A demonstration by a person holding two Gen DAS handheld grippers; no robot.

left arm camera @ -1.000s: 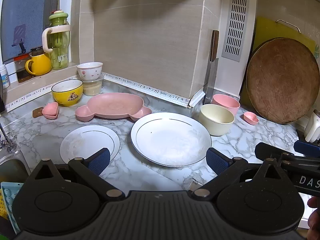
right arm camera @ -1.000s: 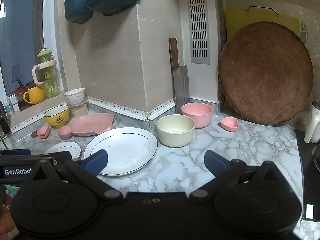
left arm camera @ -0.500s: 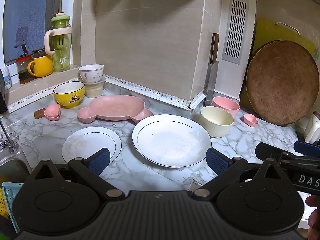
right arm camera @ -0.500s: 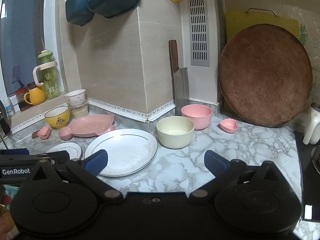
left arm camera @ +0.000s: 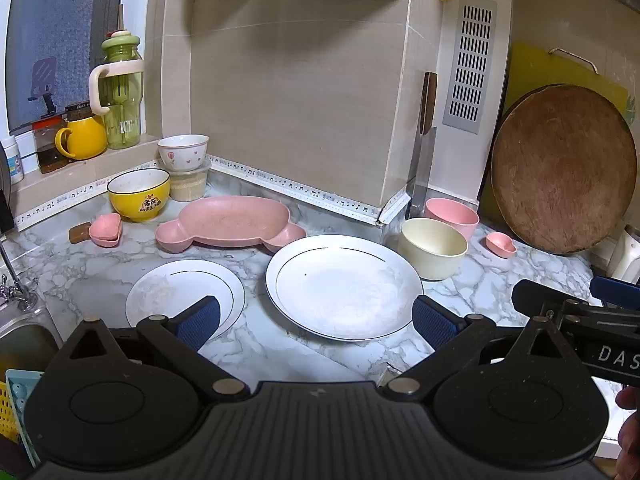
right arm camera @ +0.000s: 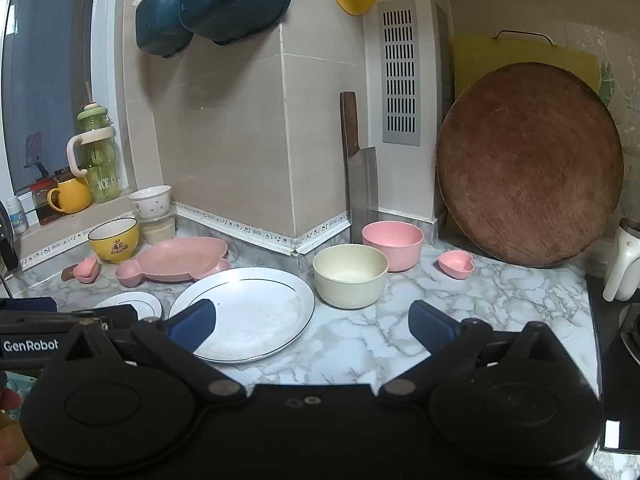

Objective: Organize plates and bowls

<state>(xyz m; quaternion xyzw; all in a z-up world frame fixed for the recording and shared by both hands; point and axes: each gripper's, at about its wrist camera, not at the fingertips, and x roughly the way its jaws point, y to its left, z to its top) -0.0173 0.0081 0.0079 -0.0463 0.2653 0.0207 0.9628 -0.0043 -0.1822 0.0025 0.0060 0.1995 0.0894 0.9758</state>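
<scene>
Nothing looks sorted yet: big plate, small plate left of it, pink tray behind, cream bowl and pink bowl to the right all lie separate on the counter. Left gripper and right gripper hang near, jaws wide and empty, so all the stacking seems still to do.

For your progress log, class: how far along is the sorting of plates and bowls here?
Nothing looks done: the large white plate, small white plate, pink tray, cream bowl and pink bowl sit apart on the counter. Left gripper and right gripper are open and empty. All stacking remains.
</scene>
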